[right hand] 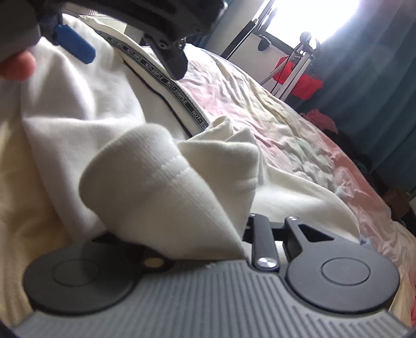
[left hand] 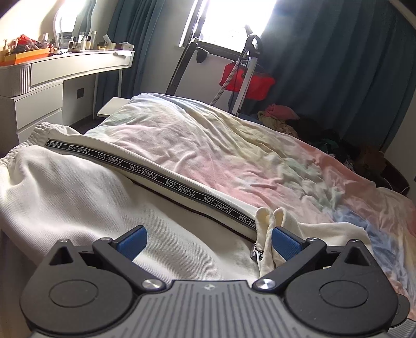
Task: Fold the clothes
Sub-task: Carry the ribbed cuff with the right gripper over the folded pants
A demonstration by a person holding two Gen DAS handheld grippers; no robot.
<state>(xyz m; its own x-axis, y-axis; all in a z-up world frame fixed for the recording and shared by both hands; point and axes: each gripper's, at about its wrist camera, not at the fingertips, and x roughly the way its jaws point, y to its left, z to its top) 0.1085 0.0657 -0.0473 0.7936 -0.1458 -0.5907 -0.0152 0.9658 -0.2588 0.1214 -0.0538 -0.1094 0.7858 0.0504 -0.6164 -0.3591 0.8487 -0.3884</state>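
**Desk:** Where do the white trousers (left hand: 85, 189) lie against the two claws?

**Photographer:** The trousers, cream-white with a black "NOT-SIMPLE" stripe (left hand: 145, 171) down the side, are spread over the near part of a bed with a pastel tie-dye cover (left hand: 260, 156). The left gripper (left hand: 208, 241) hovers just above them with its blue pads (left hand: 284, 245) wide apart. A bunched fold of the cloth stands against the inside of the right-hand pad; the other pad is clear of it, so nothing is pinched.

**Desk:** And the other claw?

**Photographer:** A ribbed fold of the same trousers (right hand: 169, 187) is heaped over the right gripper (right hand: 208, 234), hiding its fingertips. Whether the pads press the cloth cannot be told from this view. The left gripper (right hand: 109, 33) shows at upper left of that view, above the trousers, a fingertip of the person's hand (right hand: 18, 65) beside it.

**Desk:** Background?

**Photographer:** A white dressing table (left hand: 52, 80) at left, dark teal curtains (left hand: 338, 65), a bright window (left hand: 234, 18).
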